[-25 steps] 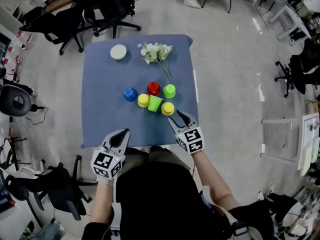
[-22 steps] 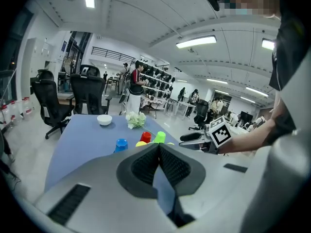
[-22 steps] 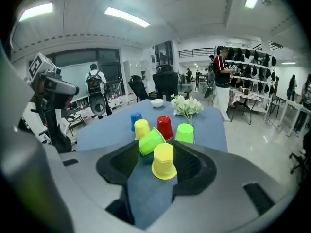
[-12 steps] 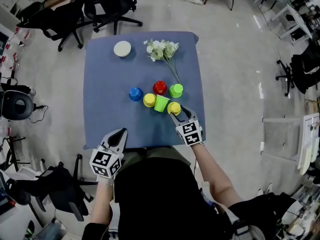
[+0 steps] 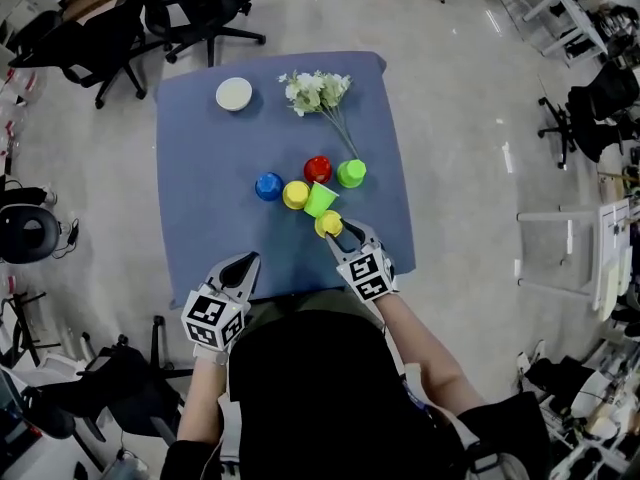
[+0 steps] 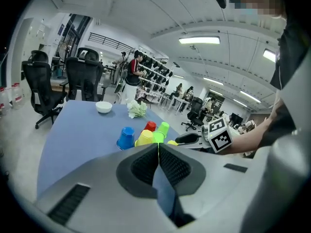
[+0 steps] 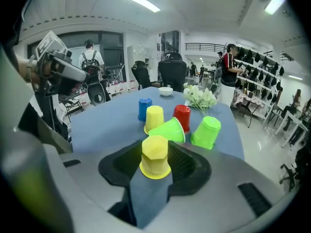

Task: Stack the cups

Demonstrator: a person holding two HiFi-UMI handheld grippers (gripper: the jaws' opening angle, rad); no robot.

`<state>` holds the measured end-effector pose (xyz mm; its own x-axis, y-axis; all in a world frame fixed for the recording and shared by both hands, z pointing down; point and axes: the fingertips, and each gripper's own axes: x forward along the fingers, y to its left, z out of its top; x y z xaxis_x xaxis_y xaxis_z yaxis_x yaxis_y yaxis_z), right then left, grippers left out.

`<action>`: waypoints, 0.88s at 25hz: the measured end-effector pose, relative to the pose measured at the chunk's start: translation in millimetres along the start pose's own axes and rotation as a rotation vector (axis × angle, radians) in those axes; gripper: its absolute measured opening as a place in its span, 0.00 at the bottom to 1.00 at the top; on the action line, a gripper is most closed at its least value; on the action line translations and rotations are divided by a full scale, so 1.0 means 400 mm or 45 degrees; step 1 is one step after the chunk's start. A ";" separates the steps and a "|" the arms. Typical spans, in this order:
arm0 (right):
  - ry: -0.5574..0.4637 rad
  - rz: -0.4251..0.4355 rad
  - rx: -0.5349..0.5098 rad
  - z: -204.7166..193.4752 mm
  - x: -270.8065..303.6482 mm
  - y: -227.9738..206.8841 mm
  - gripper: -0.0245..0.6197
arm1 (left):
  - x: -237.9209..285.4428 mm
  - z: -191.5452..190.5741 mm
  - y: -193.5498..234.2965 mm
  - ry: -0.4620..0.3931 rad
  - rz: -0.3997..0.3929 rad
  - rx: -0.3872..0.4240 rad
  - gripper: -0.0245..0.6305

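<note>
At the near right of the blue-covered table (image 5: 200,228), the right gripper (image 5: 342,231) straddles the near yellow cup (image 7: 155,155), which stands upside down on the cloth. Its jaws have just been closing, are now about half open, and the pads sit against the cup's two sides. Just beyond it lies the tipped green cup (image 5: 320,200) on its side, mouth toward the near right, touching the far yellow cup (image 5: 296,195) to its left. Blue cup (image 5: 267,186) stands inverted at the left end of the cluster, red cup (image 5: 318,169) farther back, right green cup (image 5: 351,173) beside the red one on the right, all upside down. The left gripper (image 6: 158,152) hovers at the near left edge of the table, jaws pressed together, nothing between them. At the far side: white bowl (image 5: 234,94) on the left, a bunch of white flowers (image 5: 317,90) to its right, stems pointing toward the cups
</note>
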<state>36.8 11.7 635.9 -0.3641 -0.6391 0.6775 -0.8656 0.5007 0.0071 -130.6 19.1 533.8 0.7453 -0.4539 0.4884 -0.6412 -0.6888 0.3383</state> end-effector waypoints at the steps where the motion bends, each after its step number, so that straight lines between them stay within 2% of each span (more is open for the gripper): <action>1: 0.000 0.008 -0.002 0.003 0.006 0.019 0.30 | 0.002 -0.006 0.007 0.009 -0.016 0.000 0.05; 7: -0.003 0.075 -0.002 0.041 0.052 0.119 0.30 | 0.023 -0.031 0.050 0.060 -0.110 -0.006 0.05; 11: -0.021 0.134 -0.024 0.089 0.087 0.182 0.31 | 0.031 -0.041 0.083 0.076 -0.139 -0.022 0.05; 17: 0.003 0.251 -0.073 0.122 0.120 0.241 0.33 | 0.033 -0.049 0.087 0.090 -0.148 -0.035 0.05; 22: -0.014 0.329 -0.063 0.136 0.098 0.245 0.37 | 0.035 -0.049 0.072 0.072 -0.105 -0.070 0.05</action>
<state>-81.0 3.9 623.2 -0.5752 -0.4923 0.6533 -0.7254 0.6761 -0.1293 -142.1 4.1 566.2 0.7853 -0.3632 0.5013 -0.5884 -0.6897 0.4220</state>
